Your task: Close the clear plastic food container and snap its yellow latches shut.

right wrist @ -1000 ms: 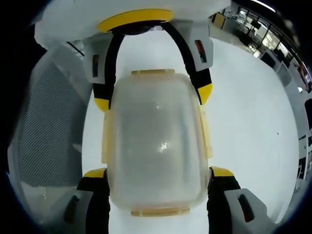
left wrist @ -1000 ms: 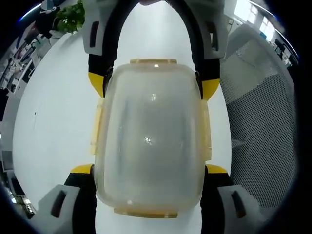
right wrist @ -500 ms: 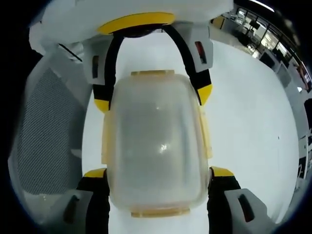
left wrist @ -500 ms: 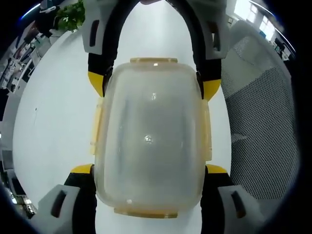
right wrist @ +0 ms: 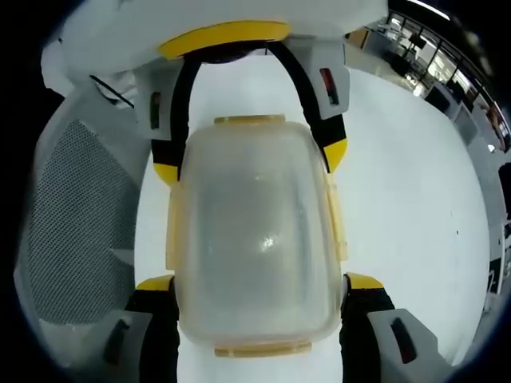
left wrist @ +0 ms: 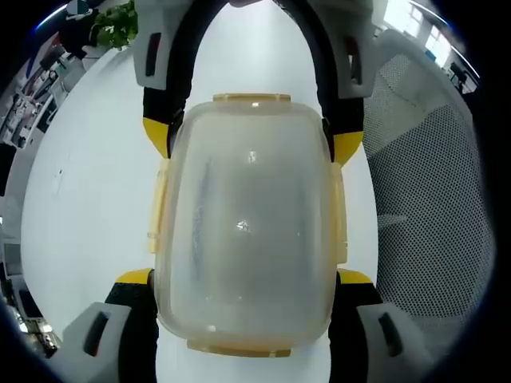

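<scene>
A clear plastic container (left wrist: 246, 231) sits with its lid on, over a white table (left wrist: 88, 199). In the left gripper view it lies between the jaws of the left gripper (left wrist: 246, 279), whose yellow tips press its two long sides near the bottom of the picture. The right gripper (left wrist: 251, 148) reaches in from the top, its yellow tips against the far corners. In the right gripper view the same container (right wrist: 254, 247) is seen from the opposite end: the right gripper (right wrist: 257, 283) flanks it from below and the left gripper (right wrist: 249, 159) from above. Each gripper is set wide, about the width of the container, and appears to clamp its sides.

Yellow latches (left wrist: 251, 100) run along all four edges, and they seem to lie flat against the lid. Judging from this, the closing step looks done or nearly done, with both grippers squeezing the side latches home. The next move would probably be to check that each latch has clicked, then let go.

Much is uncertain. The frosted plastic hides whatever is inside. Whether the latches are fully snapped cannot be told. Whether the container rests on the table or is held above it is unclear, and the jaws' contact is partly covered by the lid's rim. A mesh chair (left wrist: 431, 199) stands beside the table.
</scene>
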